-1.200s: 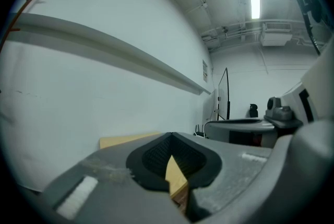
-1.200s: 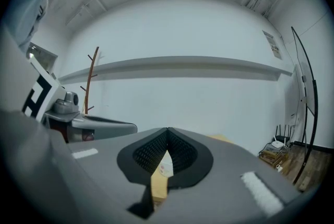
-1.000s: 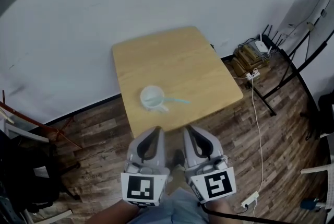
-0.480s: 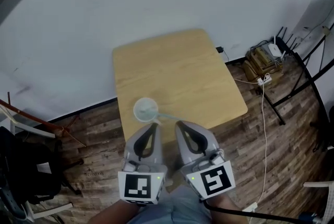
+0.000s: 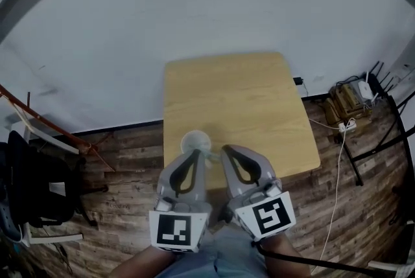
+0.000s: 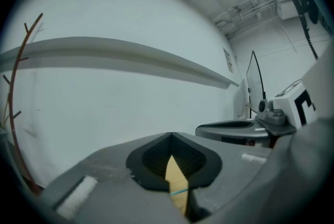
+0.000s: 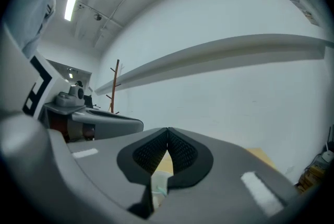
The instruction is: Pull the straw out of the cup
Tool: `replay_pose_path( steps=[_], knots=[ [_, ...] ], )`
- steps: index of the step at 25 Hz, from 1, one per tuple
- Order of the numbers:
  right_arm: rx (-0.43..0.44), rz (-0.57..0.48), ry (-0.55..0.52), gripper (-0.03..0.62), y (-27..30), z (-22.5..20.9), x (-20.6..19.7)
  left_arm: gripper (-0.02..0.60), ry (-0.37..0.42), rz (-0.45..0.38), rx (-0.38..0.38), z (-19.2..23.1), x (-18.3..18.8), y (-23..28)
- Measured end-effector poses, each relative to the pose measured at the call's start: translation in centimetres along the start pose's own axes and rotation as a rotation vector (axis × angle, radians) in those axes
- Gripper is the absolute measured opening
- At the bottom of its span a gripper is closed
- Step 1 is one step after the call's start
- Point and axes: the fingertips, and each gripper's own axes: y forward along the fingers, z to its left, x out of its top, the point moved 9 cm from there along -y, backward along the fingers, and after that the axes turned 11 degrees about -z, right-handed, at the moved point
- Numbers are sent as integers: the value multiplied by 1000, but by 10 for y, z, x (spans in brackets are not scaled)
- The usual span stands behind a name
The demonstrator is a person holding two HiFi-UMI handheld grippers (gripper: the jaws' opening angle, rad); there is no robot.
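The thin blue-green straw (image 5: pixel 211 153) leans out of the pale cup (image 5: pixel 195 140), which stands near the front edge of the wooden table (image 5: pixel 246 95), toward its left corner. The left gripper (image 5: pixel 196 153) and the right gripper (image 5: pixel 225 150) hover just before the cup, both with jaws pressed together and holding nothing. Most of the tabletop stretches beyond, toward the white wall (image 5: pixel 194 4).

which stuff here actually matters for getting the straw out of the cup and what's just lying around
For the job:
- cup
- straw in it
- wooden table
- left gripper and right gripper, both shut and empty

Just lying about:
- black bag on the floor
- router by the wall
- white cable across the floor
- reddish rods
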Motion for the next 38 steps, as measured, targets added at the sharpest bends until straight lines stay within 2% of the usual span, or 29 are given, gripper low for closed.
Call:
replay_pose_path(
  steps=[7, 13, 28, 38],
  knots=[
    [80, 51, -40, 14, 40, -7, -11, 20, -32, -23, 59, 33, -3, 25],
    [130, 109, -28, 60, 65, -9, -25, 20, -66, -10, 68, 56, -6, 48],
    [190, 335, 29, 117, 57, -19, -95, 20, -178, 204, 68, 50, -72, 58],
    [227, 417, 60, 114, 46, -14, -130, 20, -208, 281, 88, 47, -100, 49]
  ],
)
